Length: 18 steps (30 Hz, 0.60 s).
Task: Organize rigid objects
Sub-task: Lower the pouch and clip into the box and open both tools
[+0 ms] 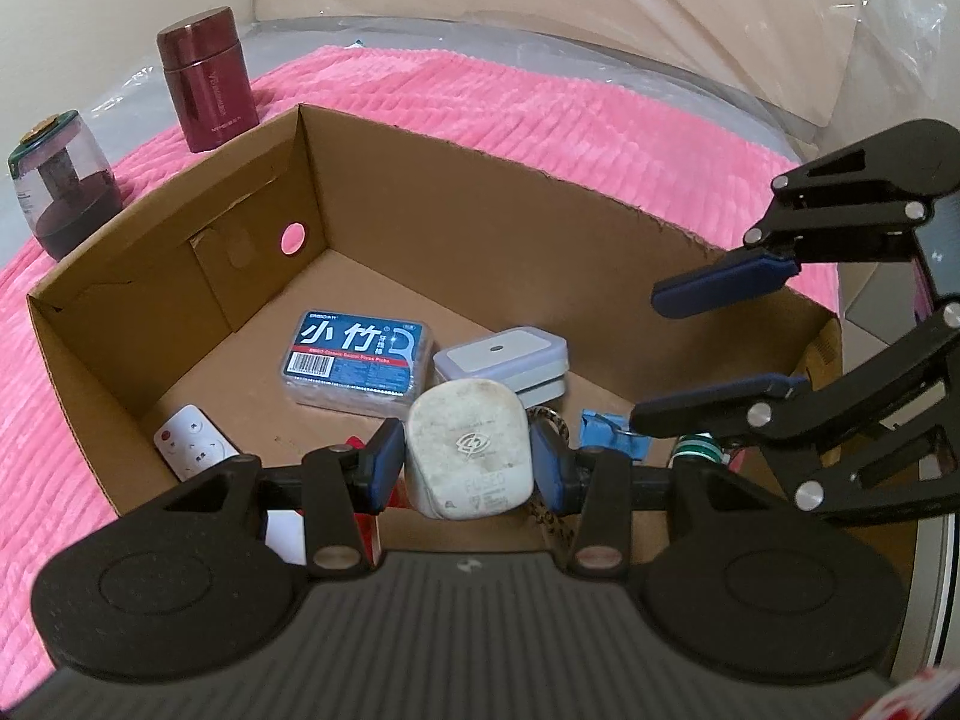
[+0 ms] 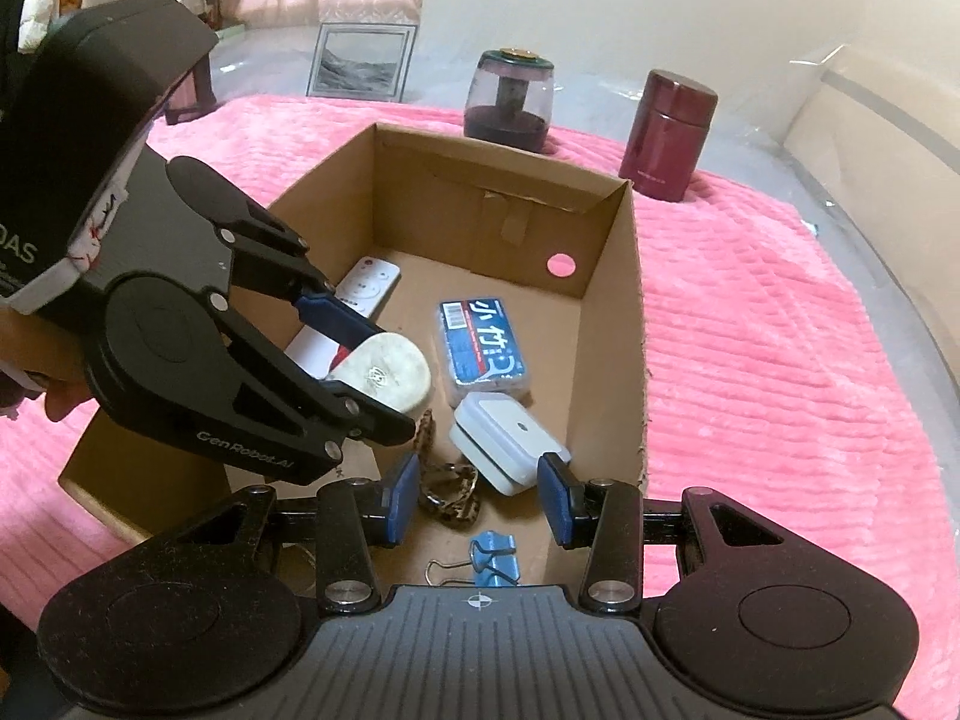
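My left gripper (image 1: 468,459) is shut on a dirty white plug adapter (image 1: 468,450) and holds it above the floor of an open cardboard box (image 1: 480,204). It also shows in the right wrist view (image 2: 384,372) between the left fingers. My right gripper (image 2: 477,501) is open and empty over the box's near end; it shows at the right of the left wrist view (image 1: 660,354). In the box lie a floss-pick case (image 1: 358,360), a grey-white lidded case (image 1: 504,363), a white remote (image 1: 189,438), a blue binder clip (image 2: 495,558) and a patterned cord (image 2: 447,495).
The box stands on a pink ribbed blanket (image 2: 780,360). A maroon flask (image 1: 207,78) and a dark-lidded clear jar (image 1: 60,180) stand beyond the box. A framed picture (image 2: 360,60) leans further back. Plastic-wrapped cardboard (image 1: 660,30) lies behind.
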Motion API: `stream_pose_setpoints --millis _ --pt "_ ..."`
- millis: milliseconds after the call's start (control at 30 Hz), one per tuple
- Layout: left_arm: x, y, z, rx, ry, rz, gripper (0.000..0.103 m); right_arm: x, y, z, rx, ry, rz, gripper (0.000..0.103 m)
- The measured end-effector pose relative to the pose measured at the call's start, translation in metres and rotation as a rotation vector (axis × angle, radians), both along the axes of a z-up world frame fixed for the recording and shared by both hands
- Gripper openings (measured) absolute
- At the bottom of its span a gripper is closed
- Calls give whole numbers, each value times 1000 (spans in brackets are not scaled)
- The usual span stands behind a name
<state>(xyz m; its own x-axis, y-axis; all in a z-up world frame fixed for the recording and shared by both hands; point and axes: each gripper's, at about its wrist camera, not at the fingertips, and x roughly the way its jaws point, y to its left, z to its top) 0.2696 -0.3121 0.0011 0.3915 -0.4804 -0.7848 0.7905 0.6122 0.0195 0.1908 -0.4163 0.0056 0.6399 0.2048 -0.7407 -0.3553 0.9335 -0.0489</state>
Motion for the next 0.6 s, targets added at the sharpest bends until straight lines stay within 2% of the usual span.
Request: stream_pose_setpoints --millis 267,400,600 --pt "-1 -1 2 10 -16 5 40 -4 -1 0 5 -7 2 40" --pt "-4 10 14 -34 -38 35 40 -8 -4 3 24 -20 -17 40" --pt "-21 39 38 -129 -76 121 40 -22 -12 11 114 -44 -67 40"
